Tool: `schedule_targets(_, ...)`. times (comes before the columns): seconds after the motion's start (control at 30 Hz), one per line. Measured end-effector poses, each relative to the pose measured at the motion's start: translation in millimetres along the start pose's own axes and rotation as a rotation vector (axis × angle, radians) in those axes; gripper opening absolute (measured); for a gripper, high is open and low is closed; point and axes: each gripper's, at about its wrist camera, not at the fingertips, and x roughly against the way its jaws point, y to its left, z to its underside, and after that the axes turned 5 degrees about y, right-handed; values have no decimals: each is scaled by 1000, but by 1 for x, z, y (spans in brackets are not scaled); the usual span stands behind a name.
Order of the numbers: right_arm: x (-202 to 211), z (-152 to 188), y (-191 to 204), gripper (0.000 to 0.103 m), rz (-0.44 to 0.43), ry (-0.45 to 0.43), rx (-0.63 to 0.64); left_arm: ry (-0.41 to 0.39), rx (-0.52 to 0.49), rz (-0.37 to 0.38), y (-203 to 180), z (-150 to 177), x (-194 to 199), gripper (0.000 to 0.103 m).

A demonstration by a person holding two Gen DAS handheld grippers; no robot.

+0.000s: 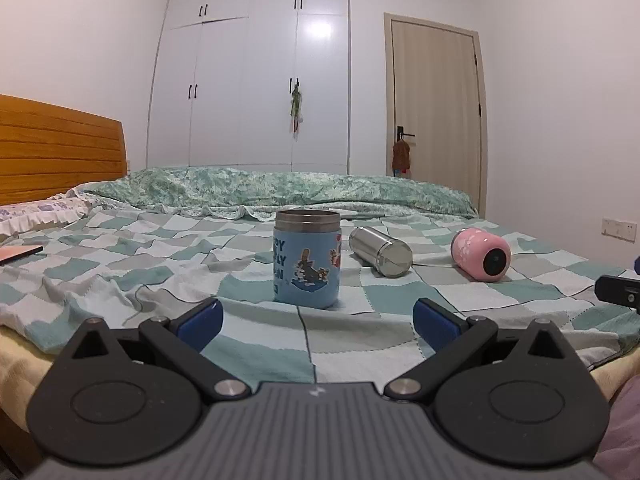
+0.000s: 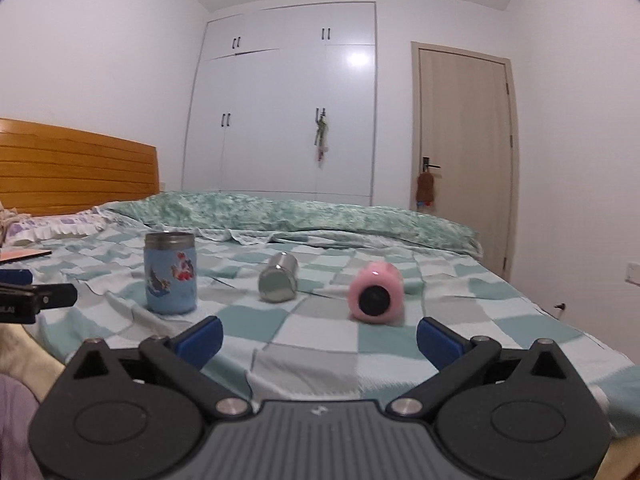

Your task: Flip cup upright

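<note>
blue cup (image 1: 307, 256) upright at left; steel cup (image 1: 380, 251) and pink cup (image 1: 481, 255) lying right; left gripper (image 1: 318, 322) and right gripper (image 2: 319, 338) both spread wide, empty.

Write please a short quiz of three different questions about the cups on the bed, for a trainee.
1. True or false: the blue cup stands upright on the checked bedcover.
2. Multiple choice: which cups lie on their sides? A) blue only B) steel cup and pink cup C) all three
3. Fill in: both the left gripper and the right gripper are ____ and hold nothing.

Key: 1 true; 2 B; 3 open
</note>
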Motion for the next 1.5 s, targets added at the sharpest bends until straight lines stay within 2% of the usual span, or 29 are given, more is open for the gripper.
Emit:
schedule_targets(0.07, 3, 2, 1, 103, 22, -26, 2, -23, 11, 9, -3, 1, 2, 103)
schedule_targets(0.17, 8, 7, 2, 103, 48, -51, 16, -65, -46, 7, -15, 6, 6, 103)
schedule_targets(0.43, 7, 6, 0, 103, 71, -64, 12, -73, -106, 13, -27, 12, 5, 103)
schedule_targets(1.5, 9, 7, 3, 103, 75, -75, 19, -65, -73, 31, -24, 11, 5, 103)
